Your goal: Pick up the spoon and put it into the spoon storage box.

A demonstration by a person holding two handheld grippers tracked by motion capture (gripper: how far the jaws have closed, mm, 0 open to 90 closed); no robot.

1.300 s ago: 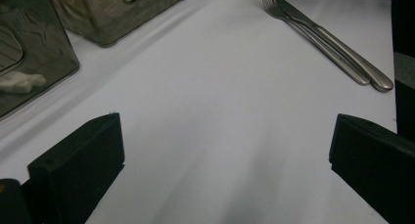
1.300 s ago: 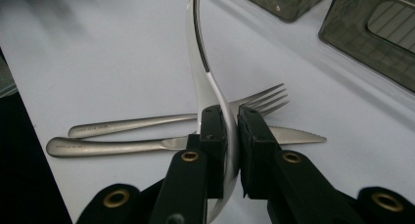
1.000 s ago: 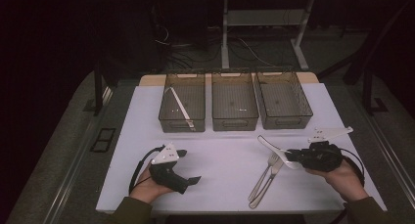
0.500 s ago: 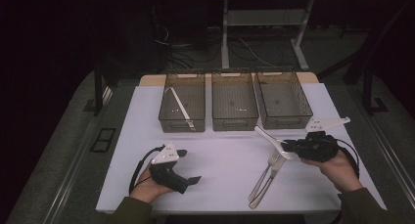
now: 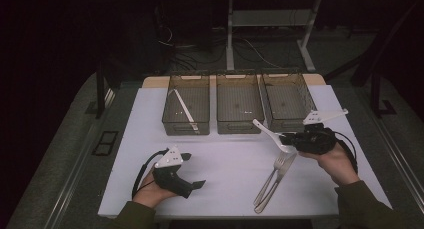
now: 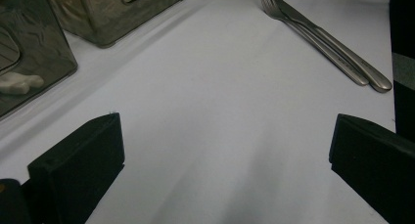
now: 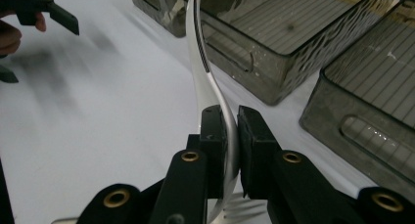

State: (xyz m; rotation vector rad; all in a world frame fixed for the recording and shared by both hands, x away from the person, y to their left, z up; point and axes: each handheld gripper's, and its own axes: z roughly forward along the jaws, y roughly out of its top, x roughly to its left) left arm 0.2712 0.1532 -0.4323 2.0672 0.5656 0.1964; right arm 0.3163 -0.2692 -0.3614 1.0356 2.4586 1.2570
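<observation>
Three clear plastic bins stand side by side at the far edge of the white table top (image 5: 230, 164), and your right gripper (image 5: 286, 138) hovers just in front of the right bin (image 5: 287, 101). Its jaws are closed almost fully on a white plastic fork (image 5: 267, 135), pinching the curved handle near the tine end; in the right gripper view the handle (image 7: 200, 62) rises between the two black pads (image 7: 214, 136) and arcs up toward the middle bin (image 5: 239, 104), while the tines show below the jaws at the bottom edge. From the high view the fork is off the table, its handle pointing up and to the left, away from your hand, with its tip near the front wall of the middle bin.

Your left gripper (image 5: 195, 170) rests low on the near left part of the table in your left hand (image 5: 152, 189). Its jaws stand wide apart with nothing between them; in the left gripper view the two pads (image 6: 83, 155) frame bare white table.

Two metal forks (image 5: 272, 178) lie together on the table just below your right gripper, tines toward the bins, close alongside one another. The left bin (image 5: 186, 106) holds a white plastic utensil (image 5: 183, 109) lying slantwise; what kind it is you cannot tell from here.
</observation>
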